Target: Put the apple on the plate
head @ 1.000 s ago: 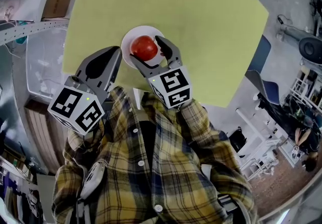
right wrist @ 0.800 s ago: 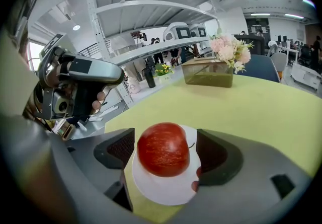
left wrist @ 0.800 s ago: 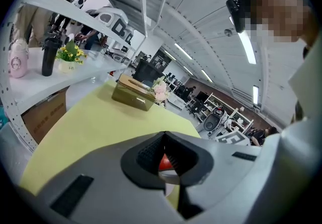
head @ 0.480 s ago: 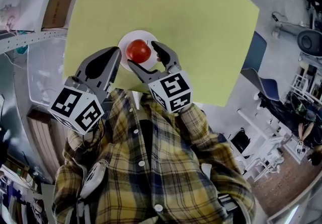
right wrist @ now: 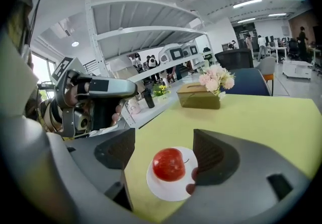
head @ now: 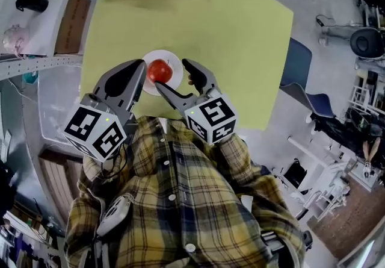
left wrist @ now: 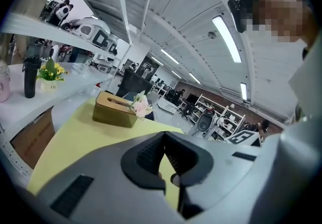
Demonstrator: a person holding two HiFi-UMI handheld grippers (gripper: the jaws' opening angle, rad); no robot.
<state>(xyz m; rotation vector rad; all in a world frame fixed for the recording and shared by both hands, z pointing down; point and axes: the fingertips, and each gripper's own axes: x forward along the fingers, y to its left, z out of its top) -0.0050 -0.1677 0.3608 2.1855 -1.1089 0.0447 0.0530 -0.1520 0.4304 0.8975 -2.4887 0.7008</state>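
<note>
apple (right wrist: 169, 164) sits on white plate (right wrist: 166, 195), yellow table (head: 240, 32); right gripper (head: 171, 74) jaws wide, gaps either side of apple clear only in right gripper view; left gripper (head: 140, 68) pinched closed on nothing per its own view; head view puts it beside plate

A yellow-green tabletop (head: 240, 44) fills the centre. A blue chair (head: 299, 67) stands at three o'clock, white shelving (head: 36, 63) at nine, and strip lights (left wrist: 225, 38) hang overhead.

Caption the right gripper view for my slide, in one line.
Open right gripper frames a red apple sitting on the white plate atop a yellow-green table.
</note>
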